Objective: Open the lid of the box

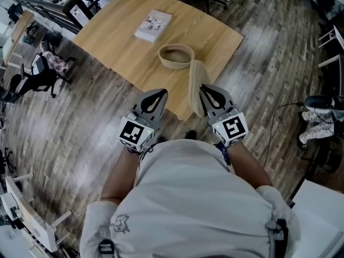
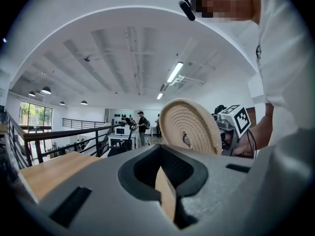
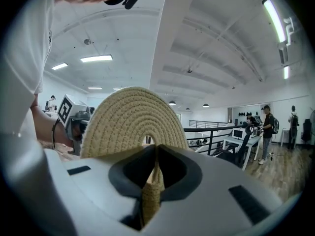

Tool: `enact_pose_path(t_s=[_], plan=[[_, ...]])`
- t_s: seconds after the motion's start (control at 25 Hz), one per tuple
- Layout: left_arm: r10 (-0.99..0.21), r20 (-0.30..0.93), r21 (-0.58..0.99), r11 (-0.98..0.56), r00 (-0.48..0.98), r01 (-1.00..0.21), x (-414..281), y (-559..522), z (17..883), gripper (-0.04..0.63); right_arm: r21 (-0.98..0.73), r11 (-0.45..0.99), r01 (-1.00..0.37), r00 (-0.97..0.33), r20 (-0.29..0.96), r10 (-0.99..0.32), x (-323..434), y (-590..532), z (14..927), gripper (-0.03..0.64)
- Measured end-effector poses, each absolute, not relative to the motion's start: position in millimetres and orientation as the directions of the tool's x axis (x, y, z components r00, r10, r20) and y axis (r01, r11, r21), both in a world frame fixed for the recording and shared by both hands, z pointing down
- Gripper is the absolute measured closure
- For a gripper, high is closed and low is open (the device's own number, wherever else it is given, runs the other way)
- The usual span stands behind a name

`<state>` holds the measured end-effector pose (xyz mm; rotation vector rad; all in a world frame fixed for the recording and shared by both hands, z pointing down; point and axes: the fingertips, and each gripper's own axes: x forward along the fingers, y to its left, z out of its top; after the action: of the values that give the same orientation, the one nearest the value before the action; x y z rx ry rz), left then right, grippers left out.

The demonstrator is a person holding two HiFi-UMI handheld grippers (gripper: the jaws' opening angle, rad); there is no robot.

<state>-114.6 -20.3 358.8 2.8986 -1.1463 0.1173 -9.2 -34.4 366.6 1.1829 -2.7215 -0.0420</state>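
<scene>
White shirt (image 1: 199,198) fills the foreground; beyond it the right gripper (image 1: 206,90) pinches the round woven lid (image 1: 196,85) on edge, just beside the open woven box (image 1: 176,56) on the wooden table (image 1: 107,36); the left gripper (image 1: 159,94) is pressed together, holding nothing

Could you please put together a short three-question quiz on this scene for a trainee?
1. True or false: the woven lid sits on the basket.
2. What do the right tongs grip? A. the lid B. the basket C. nothing
3. Fill in: the white packet lies on the ____.
Key: 1 false; 2 A; 3 table.
</scene>
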Motion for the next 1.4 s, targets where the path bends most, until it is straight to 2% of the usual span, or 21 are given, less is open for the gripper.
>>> enact_pose_path(t_s=[0.44,0.76,1.08,1.4], plan=[[-0.613,0.068,0.014,-0.788,0.787,-0.615,-167,27,349,0.591,0.063,0.619,-0.783,-0.605,0.159,-0.780,-46,5,365,0.587],[-0.646,0.049,0.016,-0.762,0.762,-0.647,-183,50,347,0.591,0.069,0.611,-0.788,-0.598,0.149,-0.788,-47,39,363,0.586],[-0.713,0.022,0.030,-0.700,0.701,-0.713,-162,75,338,0.591,0.066,0.667,-0.742,-0.657,0.125,-0.743,-20,67,357,0.586],[-0.746,0.000,0.040,-0.666,0.666,-0.745,-101,115,330,0.591,0.048,0.712,-0.700,-0.704,0.124,-0.700,34,105,356,0.586]])
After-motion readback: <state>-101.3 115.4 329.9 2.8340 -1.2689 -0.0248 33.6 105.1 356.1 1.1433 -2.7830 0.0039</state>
